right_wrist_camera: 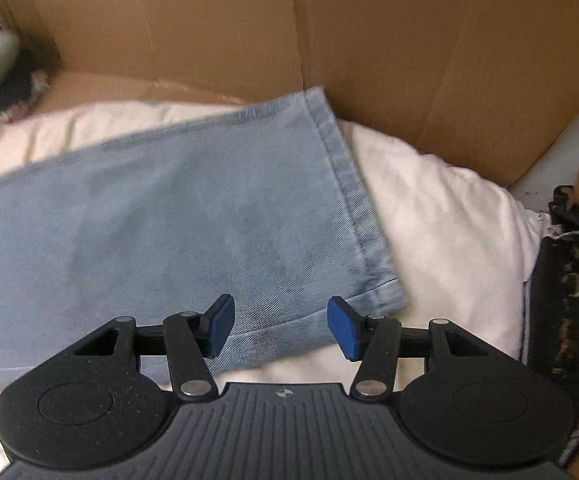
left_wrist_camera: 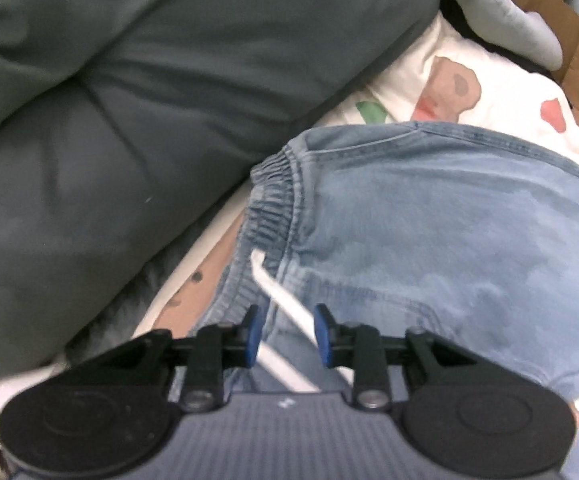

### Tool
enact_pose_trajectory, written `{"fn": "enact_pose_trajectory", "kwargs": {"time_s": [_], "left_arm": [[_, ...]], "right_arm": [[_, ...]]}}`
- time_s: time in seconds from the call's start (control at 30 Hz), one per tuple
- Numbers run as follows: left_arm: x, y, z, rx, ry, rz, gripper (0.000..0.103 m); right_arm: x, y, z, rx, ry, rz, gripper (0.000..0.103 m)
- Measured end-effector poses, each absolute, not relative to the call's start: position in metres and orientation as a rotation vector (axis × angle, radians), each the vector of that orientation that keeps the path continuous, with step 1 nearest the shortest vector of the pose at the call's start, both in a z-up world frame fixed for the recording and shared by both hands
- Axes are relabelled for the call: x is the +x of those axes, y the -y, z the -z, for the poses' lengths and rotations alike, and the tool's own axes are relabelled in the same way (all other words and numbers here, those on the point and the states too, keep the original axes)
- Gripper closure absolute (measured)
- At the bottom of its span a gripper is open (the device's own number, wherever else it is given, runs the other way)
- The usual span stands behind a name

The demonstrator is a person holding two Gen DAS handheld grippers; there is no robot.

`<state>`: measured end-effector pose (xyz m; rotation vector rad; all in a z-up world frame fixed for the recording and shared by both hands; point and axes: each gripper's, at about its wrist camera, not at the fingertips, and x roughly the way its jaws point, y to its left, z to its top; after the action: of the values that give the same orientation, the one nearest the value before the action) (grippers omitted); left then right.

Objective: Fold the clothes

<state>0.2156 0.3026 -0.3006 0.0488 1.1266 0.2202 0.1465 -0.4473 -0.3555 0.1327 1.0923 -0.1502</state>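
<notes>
Pale jeans (right_wrist_camera: 169, 208) spread flat across white bedding (right_wrist_camera: 449, 216). Left tool (left_wrist_camera: 285, 336) parted, straddling the white drawstring (left_wrist_camera: 273, 284) just ahead at the waistband (left_wrist_camera: 269, 208). Right tool (right_wrist_camera: 280, 326) released, poised over the leg hem (right_wrist_camera: 349, 192) ahead, seemingly to catch both ends.

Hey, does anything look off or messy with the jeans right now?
Nothing damaged. The jeans lie fairly flat, but the white drawstring trails loose from the elastic waistband, running between the left gripper jaws. The hem sits askew against the cardboard box.
</notes>
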Motion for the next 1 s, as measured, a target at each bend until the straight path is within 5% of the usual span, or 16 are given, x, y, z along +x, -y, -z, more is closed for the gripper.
{"fn": "enact_pose_trajectory", "kwargs": {"time_s": [0.43,1.0], "left_arm": [[0.149,-0.288,0.195,0.012,-1.114,-0.226,0.044],[0.079,-0.265,0.093,0.046,-1.204,-0.175,0.036]], "right_arm": [[0.099,0.491,0.197,0.109,-1.005,0.047,0.043],[-0.043,0.514,0.046,0.345,-0.858,0.095,0.038]]}}
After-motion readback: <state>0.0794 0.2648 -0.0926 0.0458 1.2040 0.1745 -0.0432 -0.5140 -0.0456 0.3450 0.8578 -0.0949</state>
